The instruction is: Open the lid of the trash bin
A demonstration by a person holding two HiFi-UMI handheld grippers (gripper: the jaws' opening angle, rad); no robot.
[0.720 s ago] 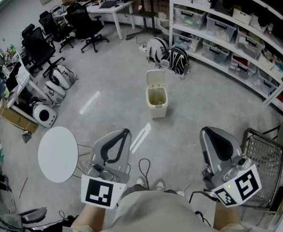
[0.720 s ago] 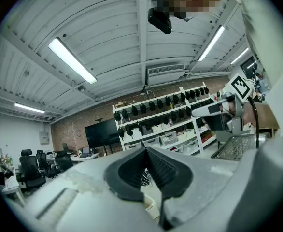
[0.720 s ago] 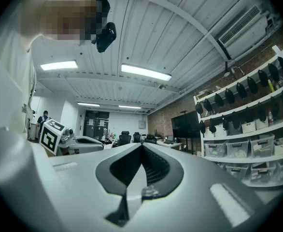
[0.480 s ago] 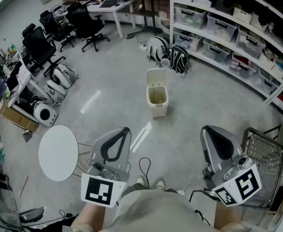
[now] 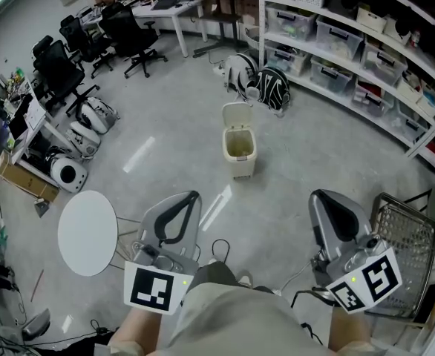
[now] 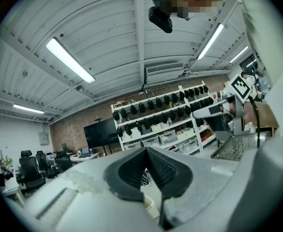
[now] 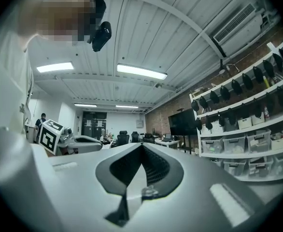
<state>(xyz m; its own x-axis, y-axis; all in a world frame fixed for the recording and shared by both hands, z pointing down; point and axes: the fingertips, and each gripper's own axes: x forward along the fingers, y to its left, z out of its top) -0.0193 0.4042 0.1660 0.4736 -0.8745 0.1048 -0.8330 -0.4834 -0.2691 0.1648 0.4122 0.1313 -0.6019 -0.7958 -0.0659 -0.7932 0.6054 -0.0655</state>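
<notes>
Bin [image 5: 239,153] stands alone on bare floor, well ahead of the person. Lid [image 5: 237,114] is tipped up at the bin's far edge and the inside is in sight, so it looks open already, though it is small in the head view. Bags [image 5: 260,87] lie just beyond the bin, and shelves [image 5: 351,58] run off to its right.

Left gripper [image 5: 192,199] is held low by the body, well short of the bin. Its jaws are closed tip to tip with nothing between them. Right gripper [image 5: 315,199] is the same, jaws pressed together and empty. Both point up and out across the room rather than at the bin.

Risks, judged from here:
- If the lid is only resting upright, a knock to the bin could drop it shut.
- The bin looks light. A push high on the lid could slide or tip it toward the bags.
- Closed jaws cannot take the lid's edge. They would need to part first.
- A cable [image 5: 219,252] loops on the floor between the person and the bin and could snag a foot on the walk in.
</notes>
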